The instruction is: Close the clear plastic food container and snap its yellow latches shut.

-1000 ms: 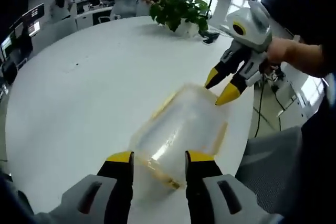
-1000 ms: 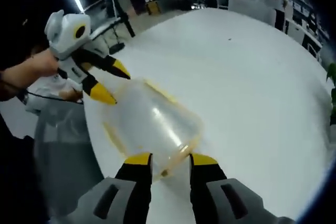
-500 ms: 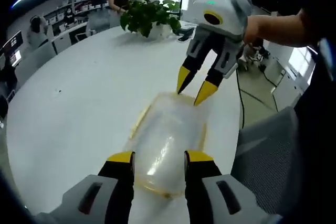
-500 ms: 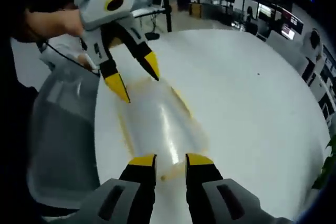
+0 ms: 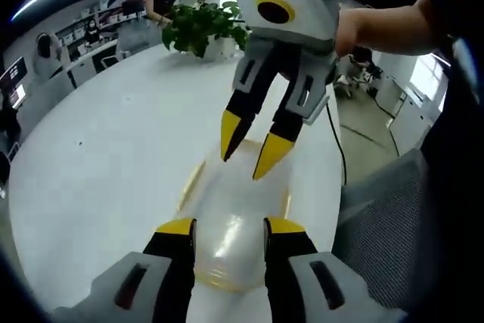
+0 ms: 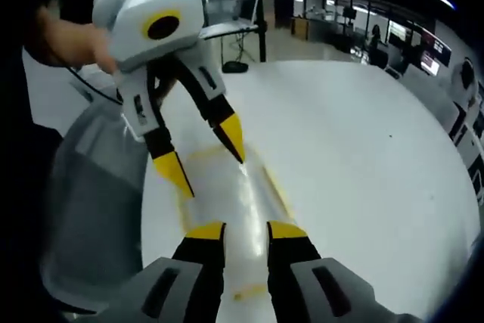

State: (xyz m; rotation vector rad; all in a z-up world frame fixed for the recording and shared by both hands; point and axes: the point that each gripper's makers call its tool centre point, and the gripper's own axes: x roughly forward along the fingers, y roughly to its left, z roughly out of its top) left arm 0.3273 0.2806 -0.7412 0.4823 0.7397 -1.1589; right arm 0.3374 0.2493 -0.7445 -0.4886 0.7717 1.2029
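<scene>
The clear plastic container with yellow latches lies on the white round table, close to its edge. My left gripper is open, its jaws straddling the container's near end. My right gripper comes in from above, open, with its tips over the far end. In the right gripper view, the container runs away from my right gripper, and a yellow latch shows along its side. The left gripper hangs open over the far end. Whether any tip touches the lid, I cannot tell.
A grey chair stands right beside the table edge by the container; it is the same chair in the right gripper view. A potted plant sits at the table's far side. People and desks are in the background. A hand holds the right gripper.
Both grippers have closed in on each other above the container, each now looming larger in the other's view. The container has stayed in place on the table.
</scene>
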